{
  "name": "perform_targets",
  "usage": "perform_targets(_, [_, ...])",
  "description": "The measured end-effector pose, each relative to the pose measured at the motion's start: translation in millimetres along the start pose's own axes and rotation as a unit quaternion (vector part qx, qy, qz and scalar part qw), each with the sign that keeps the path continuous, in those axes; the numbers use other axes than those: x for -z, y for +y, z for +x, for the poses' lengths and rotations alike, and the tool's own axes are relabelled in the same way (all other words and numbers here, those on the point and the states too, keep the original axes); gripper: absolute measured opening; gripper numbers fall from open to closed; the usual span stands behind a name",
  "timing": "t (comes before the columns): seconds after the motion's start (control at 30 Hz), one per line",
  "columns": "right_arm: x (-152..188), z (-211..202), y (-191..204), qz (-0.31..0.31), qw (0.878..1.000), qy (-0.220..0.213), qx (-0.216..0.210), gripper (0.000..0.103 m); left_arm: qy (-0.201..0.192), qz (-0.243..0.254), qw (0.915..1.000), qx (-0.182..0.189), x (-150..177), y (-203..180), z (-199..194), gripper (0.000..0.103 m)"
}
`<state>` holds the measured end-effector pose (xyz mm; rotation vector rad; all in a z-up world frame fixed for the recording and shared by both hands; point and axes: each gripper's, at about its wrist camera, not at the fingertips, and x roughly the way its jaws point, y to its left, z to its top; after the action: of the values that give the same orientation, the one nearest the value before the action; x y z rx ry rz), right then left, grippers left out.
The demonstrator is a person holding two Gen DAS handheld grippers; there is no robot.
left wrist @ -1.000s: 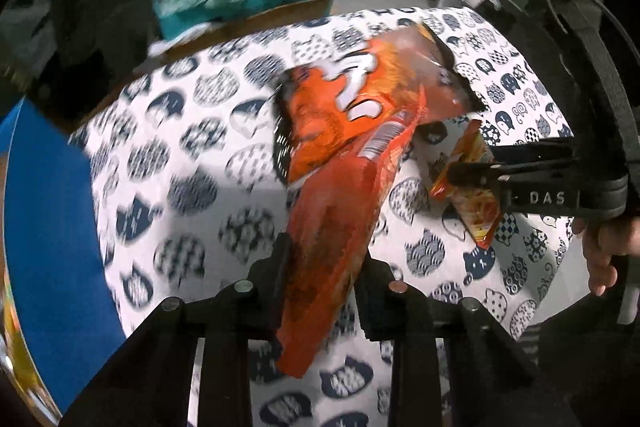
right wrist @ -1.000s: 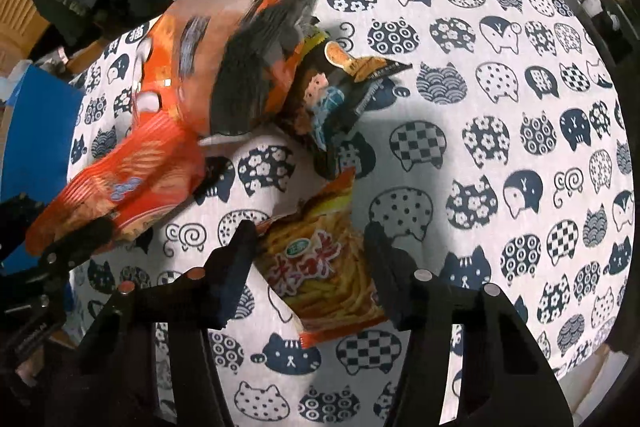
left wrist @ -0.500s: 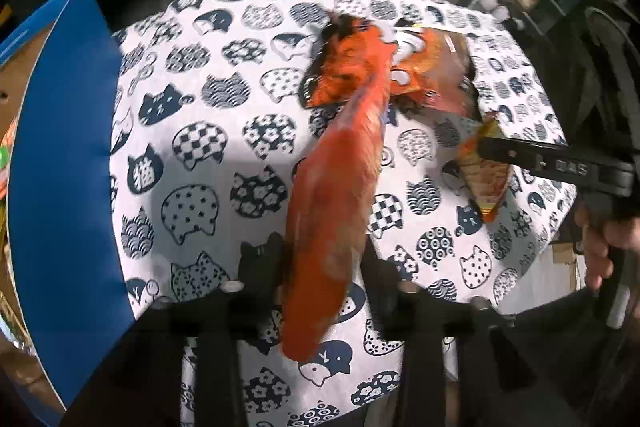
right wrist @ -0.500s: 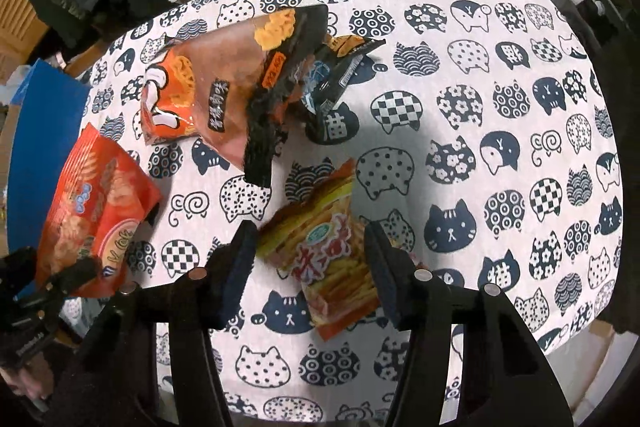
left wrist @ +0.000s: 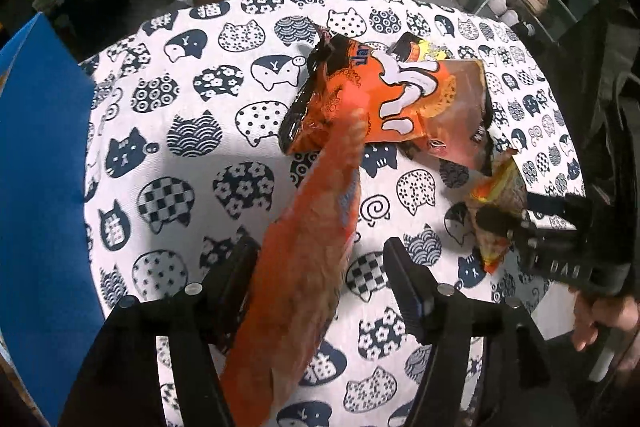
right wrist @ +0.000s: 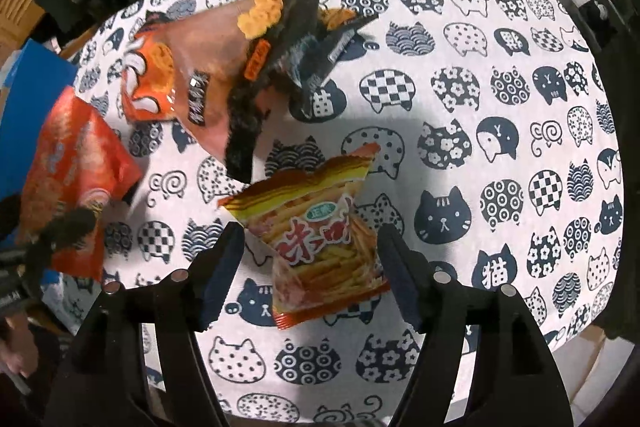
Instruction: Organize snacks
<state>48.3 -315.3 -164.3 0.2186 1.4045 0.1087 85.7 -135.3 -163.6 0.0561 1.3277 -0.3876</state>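
Both the left tool (left wrist: 320, 263) and right tool (right wrist: 308, 251) (apparently steeply downward) have just been opening.

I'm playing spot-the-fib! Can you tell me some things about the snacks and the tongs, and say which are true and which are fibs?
1. The tablecloth has cat faces on it. True.
2. The fries bag sits between the right tongs. True.
3. The right tongs squeeze the fries bag. False: they stand open, clear of it.
4. The red bag is between the left tongs. True.
5. The blue box sits in the middle of the table. False: it is at the edge.
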Motion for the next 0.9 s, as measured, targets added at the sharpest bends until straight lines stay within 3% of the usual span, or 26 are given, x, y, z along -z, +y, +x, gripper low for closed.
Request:
perform_targets(0.07, [2.5, 6.3, 0.5, -0.006, 1.000, 0.004, 0.005, 0.070, 0.004, 0.001, 1.0000, 0.001, -0.7, 0.2, 4.8, 0.066])
perform_targets(0.13, [4.3, 13.0, 1.6, -0.011, 1.000, 0.008, 0.011, 0.068, 0.011, 0.002, 0.9999, 0.001, -0.5, 1.0, 10.2, 0.049])
perform_targets(0.33, [4.7, 18.0, 4.4, -0.017, 1.000, 0.003, 0.014, 0.049, 0.006, 0.006, 1.0000, 0.001, 3.2, 1.5, 8.6, 0.040])
perform_targets(0.47, [6.1, 10.7, 4.8, -0.015, 1.000, -0.005, 0.007, 0.040, -0.004, 0.017, 0.9998, -0.001, 7.6, -2.1, 0.7, 0.037])
perform_targets(0.9, [22.0, -46.9, 12.8, -0.020, 0.998, -0.052, 0.000, 0.038, -0.046, 0.031, 0.9985, 0.000, 20.4, -6.7, -48.5, 0.036])
